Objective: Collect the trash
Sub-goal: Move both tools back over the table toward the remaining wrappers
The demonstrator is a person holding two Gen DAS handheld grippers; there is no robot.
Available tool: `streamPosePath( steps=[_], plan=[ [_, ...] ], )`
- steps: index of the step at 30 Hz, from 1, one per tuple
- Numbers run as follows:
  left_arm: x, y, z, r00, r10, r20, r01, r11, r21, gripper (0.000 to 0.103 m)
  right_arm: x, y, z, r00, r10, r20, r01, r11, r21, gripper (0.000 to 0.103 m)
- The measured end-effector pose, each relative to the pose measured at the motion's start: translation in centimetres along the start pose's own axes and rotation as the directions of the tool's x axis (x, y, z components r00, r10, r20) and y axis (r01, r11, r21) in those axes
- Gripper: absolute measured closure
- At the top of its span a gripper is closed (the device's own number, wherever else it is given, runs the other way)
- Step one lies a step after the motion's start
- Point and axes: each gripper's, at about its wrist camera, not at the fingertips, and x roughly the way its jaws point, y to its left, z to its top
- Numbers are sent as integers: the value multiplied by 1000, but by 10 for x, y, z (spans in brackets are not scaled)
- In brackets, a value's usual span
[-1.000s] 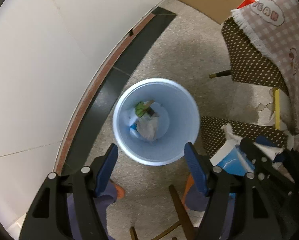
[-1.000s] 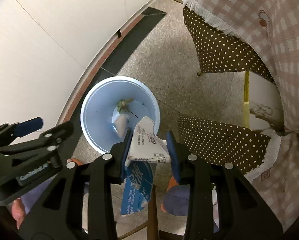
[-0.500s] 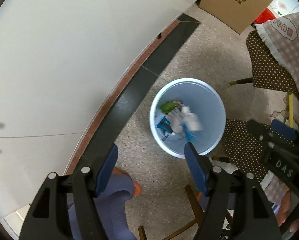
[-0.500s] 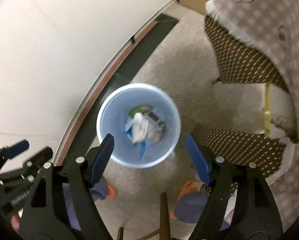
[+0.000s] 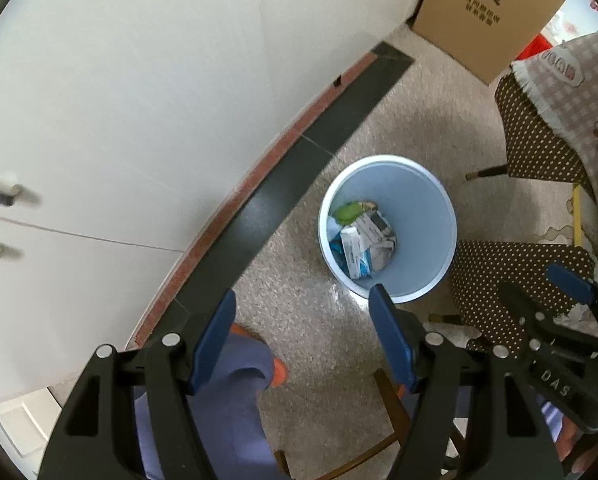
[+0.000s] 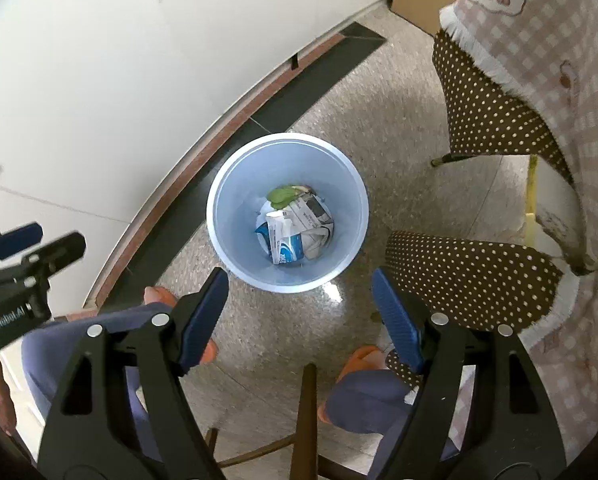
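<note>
Change since a second ago: crumpled carton (image 6: pixel 295 236) no longer sits between the right gripper (image 6: pixel 299 312) fingers; it now lies inside the bin, and those fingers have spread.
Trash: the white-and-blue printed carton rests at the bottom of the bin, on top of other paper scraps, with a green scrap (image 6: pixel 281 196) on its far side.
Bin: pale blue round bin (image 6: pixel 235 184), upright on the speckled floor (image 6: pixel 379 120), near the dark baseboard strip (image 6: pixel 299 92) along the white wall.
Right gripper: points down over the bin's near rim, fingers (image 6: pixel 203 316) wide apart, nothing between them.
Left gripper: left gripper (image 5: pixel 299 336) points down, left and near of the bin, fingers (image 5: pixel 215 340) apart and holding nothing.
Person: blue trouser legs (image 6: pixel 99 340) and orange footwear (image 6: pixel 161 294) stand just near of the bin.
Surroundings: brown dotted cloth (image 6: pixel 479 268) and pink checked cloth (image 6: pixel 559 60) hang to the right; a cardboard box (image 5: pixel 487 12) stands far right against the wall.
</note>
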Motion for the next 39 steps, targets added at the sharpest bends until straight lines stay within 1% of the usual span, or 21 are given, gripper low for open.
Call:
streamPosePath(
  steps=[3,8,10,13,14,17,20,23,24,26,27,29,30,33,35,37,39],
  plan=[
    [-21,3,-9,999,17,48,-17,1000,-2,35,-23,3,-12,999,15,43,-14,1000,-20,30],
    [-62,0,-28,990,15,138,-16,1000,4,35,-64,8,-28,991,29,130,-22,998,-60,30],
    [-77,-4,-36,986,12,169,-14,1000,14,35,-86,10,-37,983,46,176,-34,997,-70,30],
    [-103,-13,-49,973,2,230,-12,999,41,35,-118,13,-50,968,48,248,-29,996,-80,30],
    [-114,-18,-53,966,1,259,-16,998,56,35,-127,12,-54,962,48,268,-28,996,-80,30],
    [-139,-29,-65,949,-13,316,-14,997,81,35,-158,8,-68,940,72,332,-46,995,-84,30],
    [-168,-43,-75,924,-36,380,-5,994,105,35,-186,-1,-80,916,41,400,-19,998,-60,30],
    [-192,-56,-83,902,-54,429,-8,990,142,35,-216,-17,-94,878,14,478,-5,1000,-20,30],
    [-201,-63,-87,892,-63,447,-9,988,156,35,-221,-20,-98,868,-3,497,6,1000,-5,30],
    [-218,-78,-92,874,-86,479,-6,982,188,35,-234,-31,-107,838,-45,544,29,999,38,30],
    [-223,-84,-95,868,-95,487,-5,980,200,35,-240,-38,-113,826,-68,560,37,997,66,30],
    [-237,-99,-100,849,-124,513,-3,971,240,35,-248,-53,-123,811,-87,578,22,993,118,30],
    [-246,-109,-105,833,-142,534,-6,964,264,35,-251,-60,-126,806,-95,584,16,990,138,30],
    [-262,-135,-114,807,-165,567,-29,948,317,35,-261,-81,-139,789,-136,599,12,978,206,30],
    [-268,-149,-117,796,-196,572,-24,935,354,35,-267,-96,-150,778,-156,608,6,970,242,30],
    [-274,-168,-121,786,-217,579,-30,922,386,35,-275,-109,-158,765,-193,615,16,959,282,30],
    [-277,-181,-124,780,-236,579,-30,911,410,35,-279,-123,-167,756,-223,615,22,948,317,30]
  ],
)
